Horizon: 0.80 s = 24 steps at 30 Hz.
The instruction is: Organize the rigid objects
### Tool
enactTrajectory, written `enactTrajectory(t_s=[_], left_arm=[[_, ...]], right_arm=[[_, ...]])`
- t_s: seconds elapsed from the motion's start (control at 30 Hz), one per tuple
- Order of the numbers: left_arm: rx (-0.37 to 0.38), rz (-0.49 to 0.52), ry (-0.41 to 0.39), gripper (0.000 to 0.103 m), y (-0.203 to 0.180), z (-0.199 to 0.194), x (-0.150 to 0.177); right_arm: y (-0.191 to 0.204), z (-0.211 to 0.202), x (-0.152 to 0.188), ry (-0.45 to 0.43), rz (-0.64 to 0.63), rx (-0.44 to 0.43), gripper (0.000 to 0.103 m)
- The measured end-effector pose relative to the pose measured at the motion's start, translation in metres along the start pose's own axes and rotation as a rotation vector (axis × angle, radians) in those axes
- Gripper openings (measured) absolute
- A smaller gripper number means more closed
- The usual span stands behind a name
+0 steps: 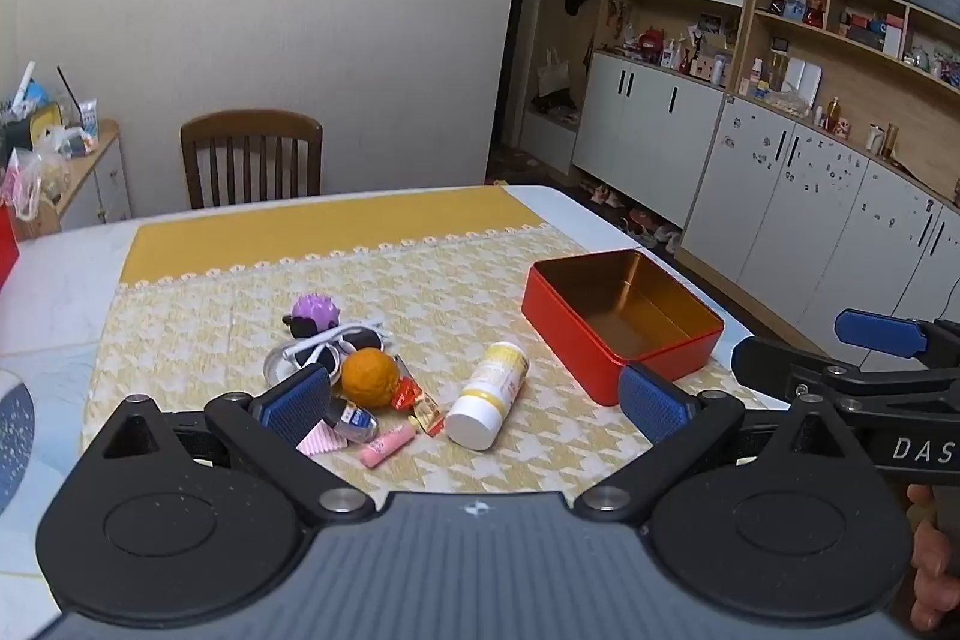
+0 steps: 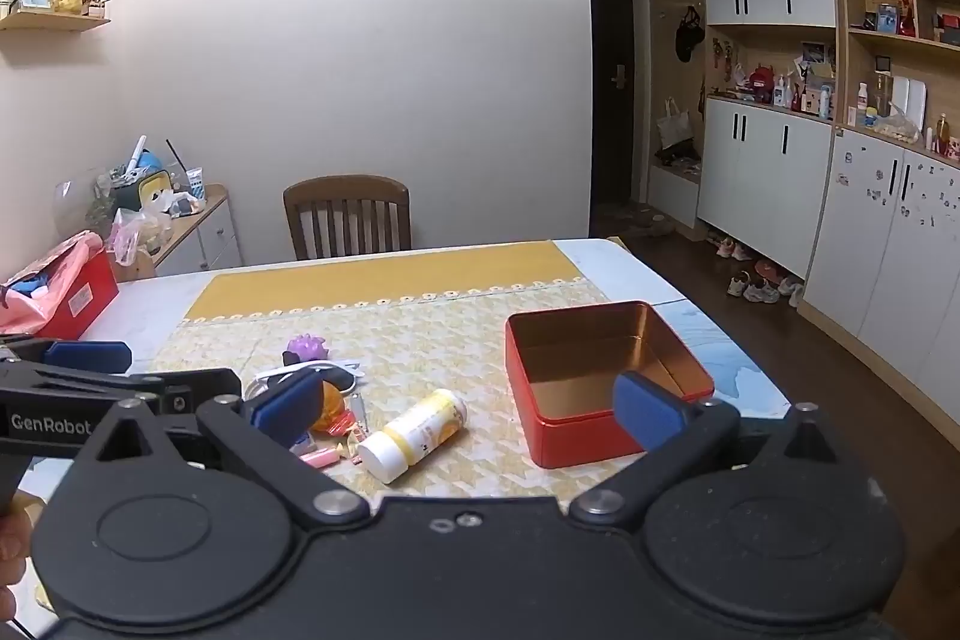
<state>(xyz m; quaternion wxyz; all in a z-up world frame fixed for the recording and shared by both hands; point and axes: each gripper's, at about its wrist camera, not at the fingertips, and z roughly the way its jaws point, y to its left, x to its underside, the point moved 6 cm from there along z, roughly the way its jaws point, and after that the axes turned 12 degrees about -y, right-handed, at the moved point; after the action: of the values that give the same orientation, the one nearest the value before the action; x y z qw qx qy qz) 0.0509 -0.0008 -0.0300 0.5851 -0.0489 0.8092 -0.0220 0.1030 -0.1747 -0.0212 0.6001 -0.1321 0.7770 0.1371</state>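
An open red tin [image 1: 621, 325] with a gold inside stands empty on the table's right side; it also shows in the right wrist view [image 2: 606, 376]. A white and yellow bottle [image 1: 489, 394] [image 2: 414, 430] lies on its side left of the tin. Further left is a pile: an orange [image 1: 370, 376], white sunglasses [image 1: 327, 343], a purple spiky toy [image 1: 316, 313] [image 2: 307, 347], a pink tube [image 1: 388, 445] and wrapped sweets [image 1: 417, 403]. My left gripper [image 1: 474, 403] is open and empty above the near edge. My right gripper [image 2: 468, 409] is open and empty too.
A yellow patterned cloth [image 1: 420, 280] covers the table. A wooden chair [image 1: 252, 157] stands at the far side. A red box [image 2: 72, 295] sits at the table's far left. Cabinets and shelves [image 1: 780, 130] line the right wall, with shoes [image 2: 756, 283] on the floor.
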Motion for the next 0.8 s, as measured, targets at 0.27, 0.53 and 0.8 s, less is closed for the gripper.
enactTrajectory(t_s=[0.27,0.53,0.8], left_arm=[[0.008,-0.011,0.014,0.103,-0.013,-0.010,0.006],[0.010,-0.029,0.030,0.103,-0.006,-0.006,0.006],[0.004,-0.037,0.040,0.103,0.002,-0.001,0.000]], right_arm=[[0.001,0.000,-0.001,0.009,-0.009,0.002,0.103],[0.000,0.001,0.004,0.013,-0.004,0.006,0.103],[0.000,0.001,0.002,0.012,-0.002,0.001,0.103]])
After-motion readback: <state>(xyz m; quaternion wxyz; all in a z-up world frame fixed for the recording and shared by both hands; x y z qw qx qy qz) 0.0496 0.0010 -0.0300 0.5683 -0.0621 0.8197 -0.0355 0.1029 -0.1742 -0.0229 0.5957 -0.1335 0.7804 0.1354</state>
